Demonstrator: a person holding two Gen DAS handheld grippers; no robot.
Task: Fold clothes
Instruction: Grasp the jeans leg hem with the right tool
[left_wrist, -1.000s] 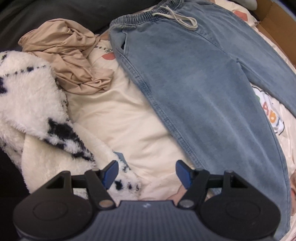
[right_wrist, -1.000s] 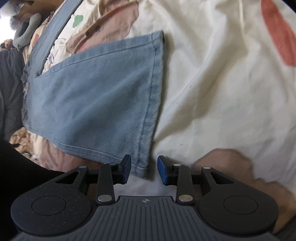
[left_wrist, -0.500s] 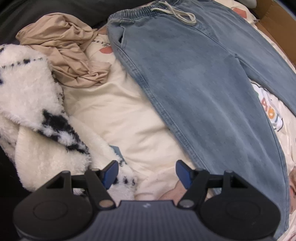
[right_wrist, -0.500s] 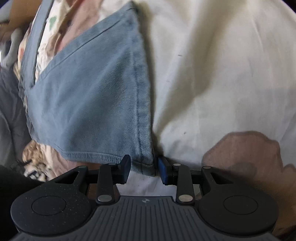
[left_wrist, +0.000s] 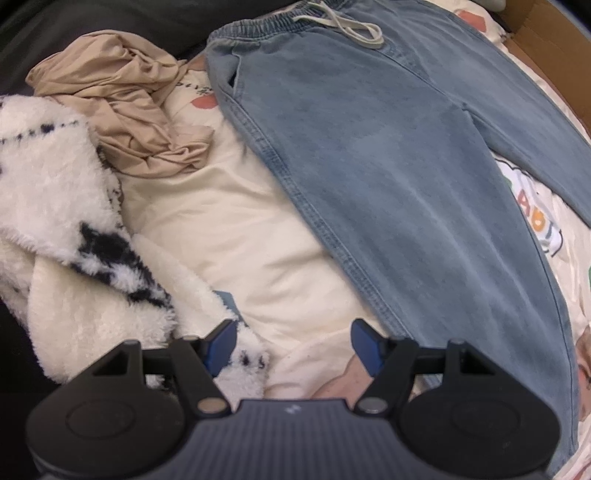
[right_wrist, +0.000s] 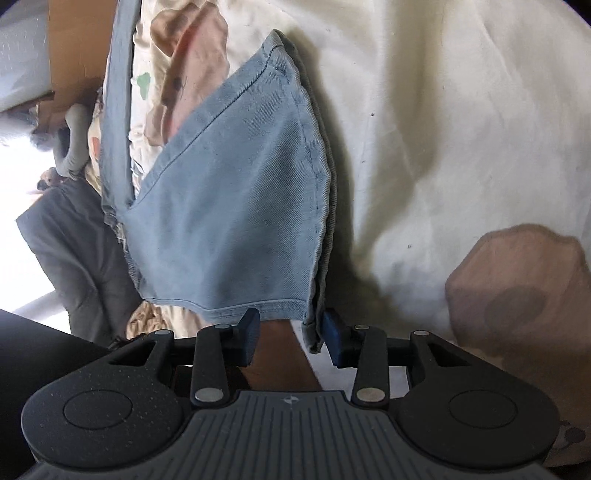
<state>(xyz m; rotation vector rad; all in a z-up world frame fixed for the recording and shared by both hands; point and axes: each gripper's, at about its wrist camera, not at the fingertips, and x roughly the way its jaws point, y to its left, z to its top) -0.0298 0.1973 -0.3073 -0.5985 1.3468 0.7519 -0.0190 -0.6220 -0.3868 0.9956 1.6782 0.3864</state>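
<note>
Between right gripper (right_wrist: 290, 338) jaws, jeans (right_wrist: 236, 221) hem corner

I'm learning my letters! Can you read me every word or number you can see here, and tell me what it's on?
Colourful big letters on the printed bed sheet, beside the jeans: partly hidden by the denim, so I cannot read a whole word.
Small dark writing on the sheet by the beige garment: too blurred to read.
Tiny light mark on each gripper body: a symbol, not letters.
Right wrist view: no writing at all.
</note>
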